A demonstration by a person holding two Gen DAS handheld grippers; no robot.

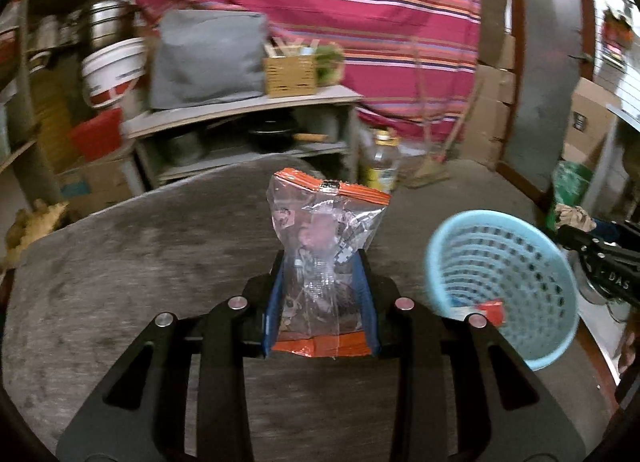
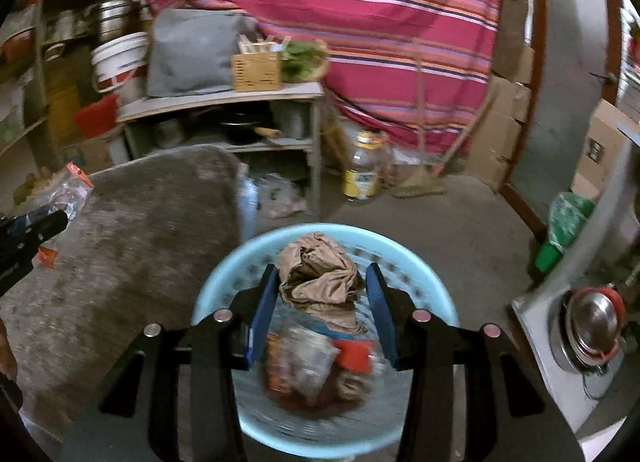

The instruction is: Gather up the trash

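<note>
Left fingers (image 1: pixel 282 294) pinch clear wrapper (image 1: pixel 326 238); right fingers (image 2: pixel 264 314) spread beside (touching?) crumpled paper (image 2: pixel 320 270).

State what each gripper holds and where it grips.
Left gripper pinches the clear plastic wrapper by its lower half. Right gripper stands open around crumpled brown paper above the blue basket; contact unclear.

Counted items on and around the grey table

One light-blue perforated basket (image 2: pixel 224 282), one clear orange-edged plastic packet (image 1: pixel 324 246), one crumpled brown paper bag (image 2: pixel 320 270) and two grippers (image 1: pixel 322 282) (image 2: pixel 322 302) are counted.
</note>
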